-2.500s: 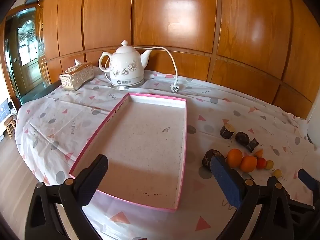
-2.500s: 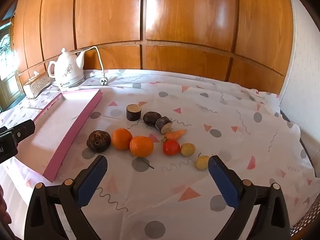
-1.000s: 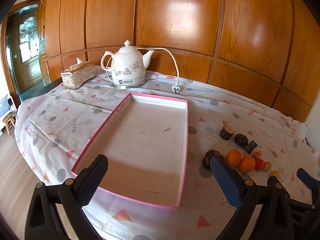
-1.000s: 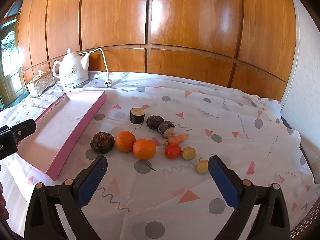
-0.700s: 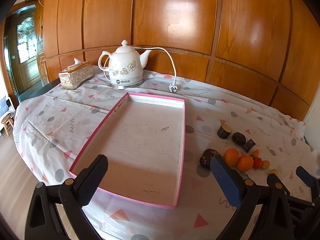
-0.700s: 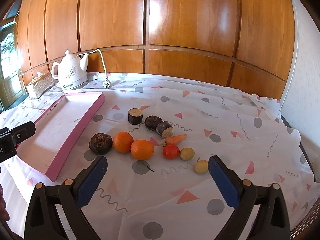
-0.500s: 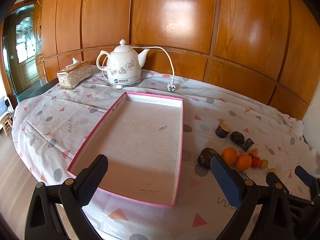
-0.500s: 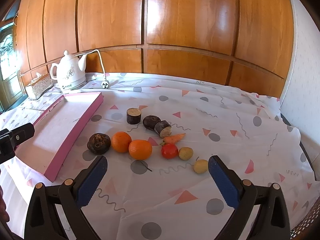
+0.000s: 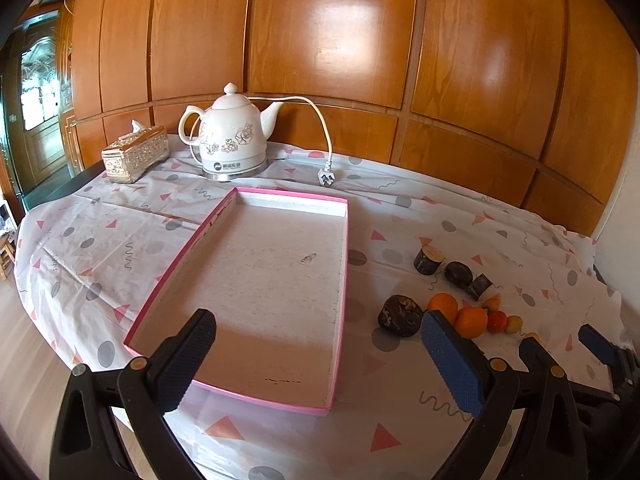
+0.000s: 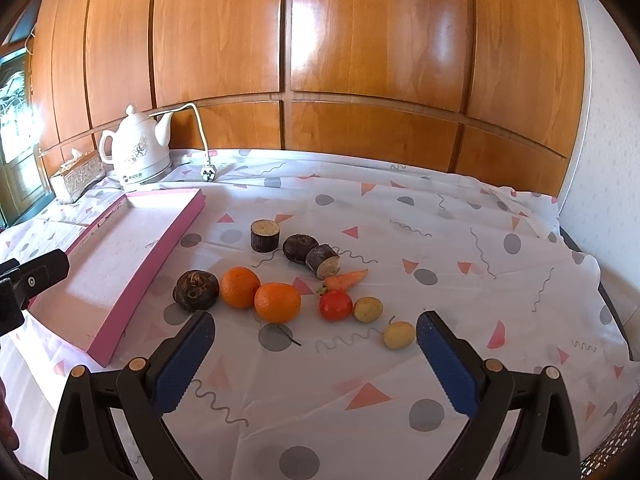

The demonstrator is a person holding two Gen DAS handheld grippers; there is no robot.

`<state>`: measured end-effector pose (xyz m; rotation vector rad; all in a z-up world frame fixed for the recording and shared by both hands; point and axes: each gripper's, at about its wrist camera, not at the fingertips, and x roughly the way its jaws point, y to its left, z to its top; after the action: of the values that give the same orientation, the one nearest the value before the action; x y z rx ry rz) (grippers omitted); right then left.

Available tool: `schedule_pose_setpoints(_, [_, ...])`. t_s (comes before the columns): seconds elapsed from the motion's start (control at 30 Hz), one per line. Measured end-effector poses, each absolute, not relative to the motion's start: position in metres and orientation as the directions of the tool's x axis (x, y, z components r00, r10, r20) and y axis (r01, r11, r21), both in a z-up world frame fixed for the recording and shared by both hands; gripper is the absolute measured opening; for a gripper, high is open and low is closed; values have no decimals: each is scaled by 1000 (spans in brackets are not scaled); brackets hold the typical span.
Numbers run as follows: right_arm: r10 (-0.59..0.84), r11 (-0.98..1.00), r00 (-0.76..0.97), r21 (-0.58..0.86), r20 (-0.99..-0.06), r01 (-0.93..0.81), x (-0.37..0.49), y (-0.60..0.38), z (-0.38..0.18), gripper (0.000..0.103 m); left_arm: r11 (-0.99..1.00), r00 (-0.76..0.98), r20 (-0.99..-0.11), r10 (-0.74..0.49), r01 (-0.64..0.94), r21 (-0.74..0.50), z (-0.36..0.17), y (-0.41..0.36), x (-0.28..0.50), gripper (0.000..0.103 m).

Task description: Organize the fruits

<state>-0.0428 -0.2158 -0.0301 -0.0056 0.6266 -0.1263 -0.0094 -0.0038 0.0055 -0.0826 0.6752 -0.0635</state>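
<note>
A pink-rimmed shallow tray (image 9: pixel 343 280) lies empty on the tablecloth; it also shows in the right wrist view (image 10: pixel 160 248). Right of it lie two oranges (image 10: pixel 241 287) (image 10: pixel 277 302), a red tomato (image 10: pixel 335 305), a small carrot (image 10: pixel 345 279), two yellowish small fruits (image 10: pixel 368 309) (image 10: pixel 399 335), a dark round root (image 10: pixel 196 290) and several dark cut pieces (image 10: pixel 264 235). My left gripper (image 9: pixel 316 350) is open and empty over the tray's near end. My right gripper (image 10: pixel 312 350) is open and empty, just in front of the produce.
A white floral kettle (image 9: pixel 230 140) with its cord and plug (image 9: pixel 326 178) stands behind the tray. A gold tissue box (image 9: pixel 134 154) sits at the back left. Wood panelling (image 10: pixel 320 60) backs the table. The table edge falls away at left (image 9: pixel 24 272).
Both grippers have shifted only slightly; the views have drifted a little. Both stay open and nothing on the table has moved.
</note>
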Motion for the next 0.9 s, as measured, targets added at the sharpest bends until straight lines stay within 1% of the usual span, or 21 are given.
schedule_pose_setpoints(0.23, [-122,992,803,-43,-583,120,-43,-217,-29,102,992,758,-642,-112,44,-120,4,-5,-7,103])
schedule_pose_setpoints(0.3, [-123,992,803,-42,-583,122,-43,-218,-29,102,993,750,-654,-103,44,-106,3,-8,-6,103])
schedule_pose_setpoints(0.57, [-130,990,803,-37,-581,133,-43,-223,-29,102,996,753,-651,-94,66,-68,2,-17,-7,103])
schedule_pose_setpoints(0.77, [-155,984,794,-24,-588,175,-42,-240,-30,102,991,750,-648,-132,111,-74,2,-22,-5,103])
schedule_pose_setpoints(0.9, [-181,974,761,-9,-623,225,-41,-264,-38,102,982,733,-654,-186,162,-98,1,-27,1,103])
